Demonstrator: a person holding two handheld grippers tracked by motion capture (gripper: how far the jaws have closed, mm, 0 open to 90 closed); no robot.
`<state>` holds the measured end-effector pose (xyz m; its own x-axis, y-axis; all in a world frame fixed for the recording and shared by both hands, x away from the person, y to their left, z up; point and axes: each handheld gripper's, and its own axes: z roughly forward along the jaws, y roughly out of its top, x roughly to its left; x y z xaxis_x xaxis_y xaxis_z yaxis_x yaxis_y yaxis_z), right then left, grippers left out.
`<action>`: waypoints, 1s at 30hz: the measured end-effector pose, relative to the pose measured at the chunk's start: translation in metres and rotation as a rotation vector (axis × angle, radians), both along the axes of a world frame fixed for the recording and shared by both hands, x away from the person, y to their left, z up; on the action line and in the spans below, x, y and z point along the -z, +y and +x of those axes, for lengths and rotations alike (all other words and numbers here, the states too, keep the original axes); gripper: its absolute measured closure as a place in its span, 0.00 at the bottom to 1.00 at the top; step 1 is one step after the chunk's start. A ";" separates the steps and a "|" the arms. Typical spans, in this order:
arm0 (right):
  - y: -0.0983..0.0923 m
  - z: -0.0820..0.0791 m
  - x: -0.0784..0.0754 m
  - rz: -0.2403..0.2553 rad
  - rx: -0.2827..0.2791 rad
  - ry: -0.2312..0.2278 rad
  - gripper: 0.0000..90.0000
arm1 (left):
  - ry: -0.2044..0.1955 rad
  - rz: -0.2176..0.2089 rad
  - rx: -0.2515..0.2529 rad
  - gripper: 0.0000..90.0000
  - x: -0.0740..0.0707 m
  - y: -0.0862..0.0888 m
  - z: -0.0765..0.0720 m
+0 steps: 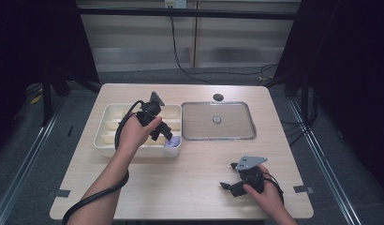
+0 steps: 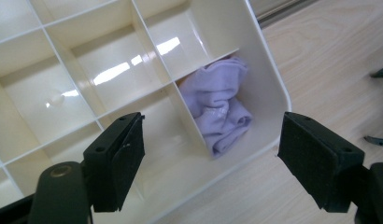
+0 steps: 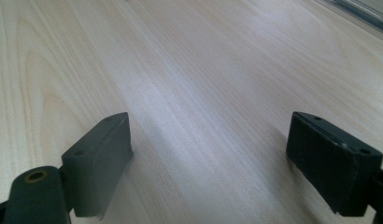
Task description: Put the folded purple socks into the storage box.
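Holding the right tool (image 1: 228, 176) low over the bare worktop (image 1: 190, 187) at the near edge, jaws spread wide in the right gripper view (image 3: 208, 149), gripping nothing, only pale wood grain lying between them.

Moving farther in, poising the left tool (image 1: 166, 134) above the near right corner of the white divided box (image 1: 102, 140), jaws standing wide apart and pressing on nothing. Looking down through the left tool (image 2: 212, 142) at the purple cloth (image 2: 217, 109), crumpled in the corner compartment, leaning against the divider and the outer wall, with one fold rising toward the compartment behind. Spotting the same purple cloth (image 1: 173, 142) in the high view, just beside the tool's tips.

Judging the step in hand as working the cloth in that corner compartment. Doing it well probably meaning coming straight down, setting one jaw on each side of the bunched middle, and closing on a thick fold rather than a loose edge. Watching the thin divider (image 2: 192, 121) and the box rim (image 2: 273, 79), both standing close to the cloth and likely to catch a jaw or tip the light box if nudged sideways. Minding also the thick cable (image 1: 94, 199) trailing under the left forearm.

Farther right, noting the clear tray (image 1: 241, 136) lying flat beside the box, a small round knob (image 1: 217, 120) at its middle, well apart from the cloth. Beyond it, passing a dark round hole (image 1: 218, 97) near the worktop's far edge.
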<state>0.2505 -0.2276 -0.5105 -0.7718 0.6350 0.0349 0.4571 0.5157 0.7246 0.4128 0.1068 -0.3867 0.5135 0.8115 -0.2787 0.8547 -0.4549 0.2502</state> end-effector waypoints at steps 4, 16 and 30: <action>0.000 0.000 0.000 -0.002 0.000 0.000 0.15 | -0.008 -0.004 0.015 0.25 -0.004 0.002 -0.002; 0.000 0.000 0.000 -0.001 0.001 -0.002 0.15 | 0.000 -0.007 0.053 0.25 -0.005 0.005 -0.012; 0.000 0.000 0.000 -0.003 0.000 -0.002 0.15 | 0.006 -0.032 0.060 0.26 0.002 0.012 -0.021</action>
<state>0.2505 -0.2276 -0.5105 -0.7719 0.6349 0.0317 0.4557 0.5179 0.7240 0.3918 0.1186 -0.3884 0.5596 0.7699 -0.3068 0.8274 -0.4975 0.2606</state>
